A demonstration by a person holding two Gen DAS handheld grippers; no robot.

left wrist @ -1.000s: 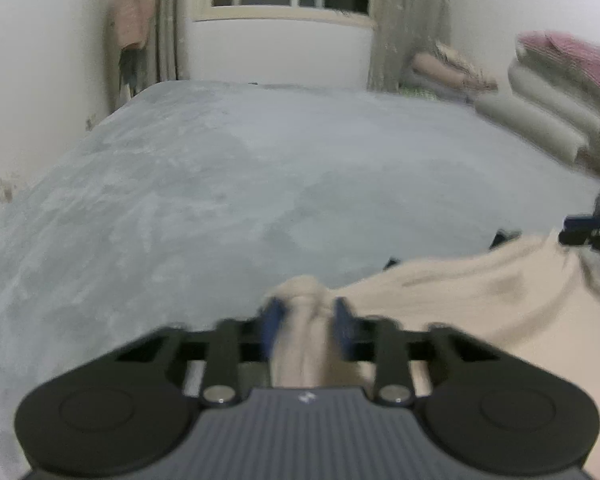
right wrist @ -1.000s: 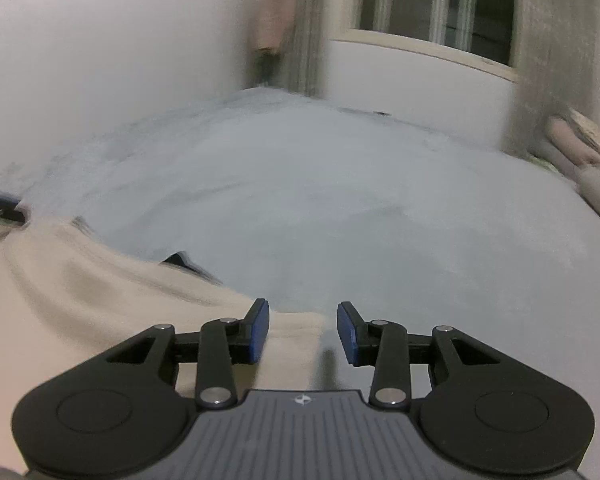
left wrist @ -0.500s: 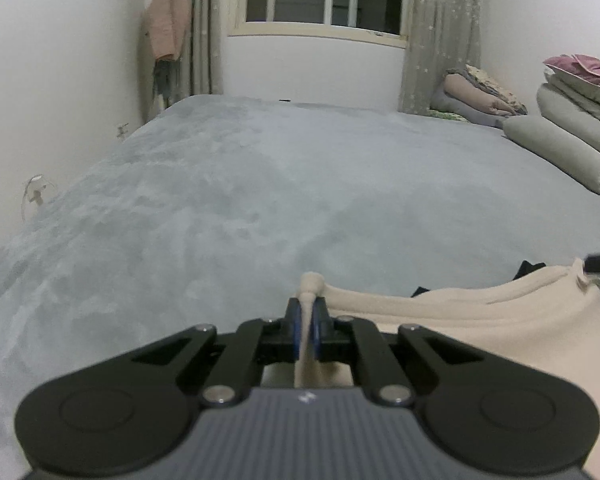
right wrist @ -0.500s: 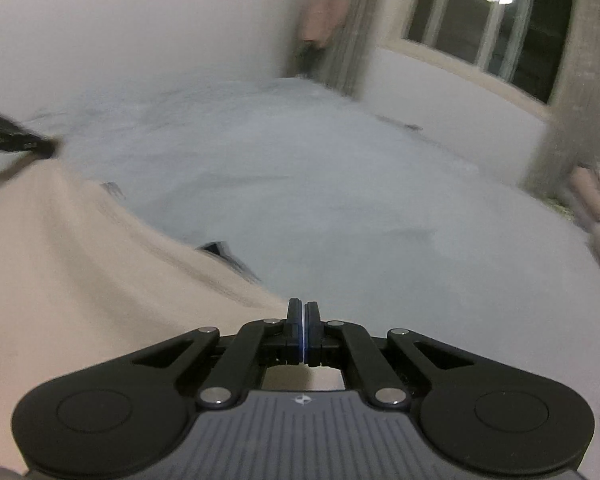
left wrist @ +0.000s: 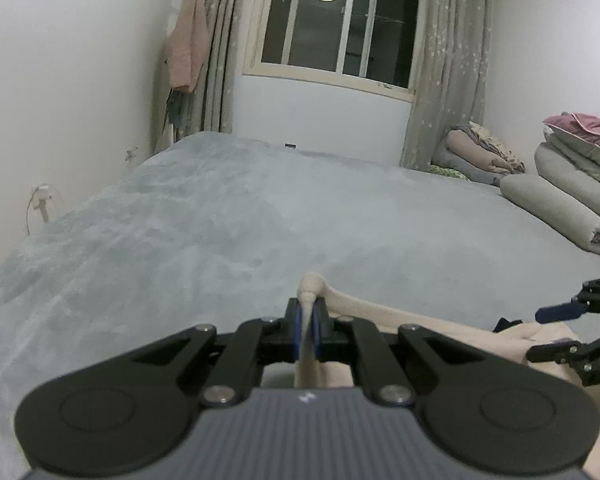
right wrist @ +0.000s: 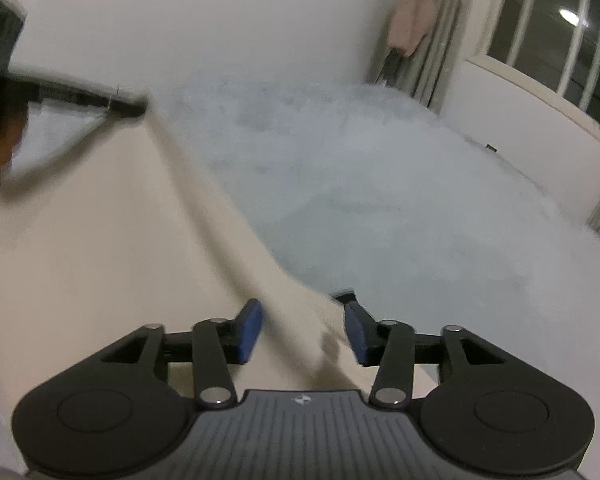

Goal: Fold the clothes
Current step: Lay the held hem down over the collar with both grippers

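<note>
As we look along both grippers, we note, largest first:
Bed: we see a grey blanket (left wrist: 228,216) spread wide under everything.
Bedding: we see folded quilts (left wrist: 572,184) stacked at the right edge.
Garment: we find the cream garment (right wrist: 100,248) lifted over the near blanket, stretched between the grippers.
Right gripper (right wrist: 303,330): we see its jaws just opened, parted about halfway, cloth between them but not pressed.
Left gripper (left wrist: 306,326): we see it clamped tight on a bunched garment edge.
</note>
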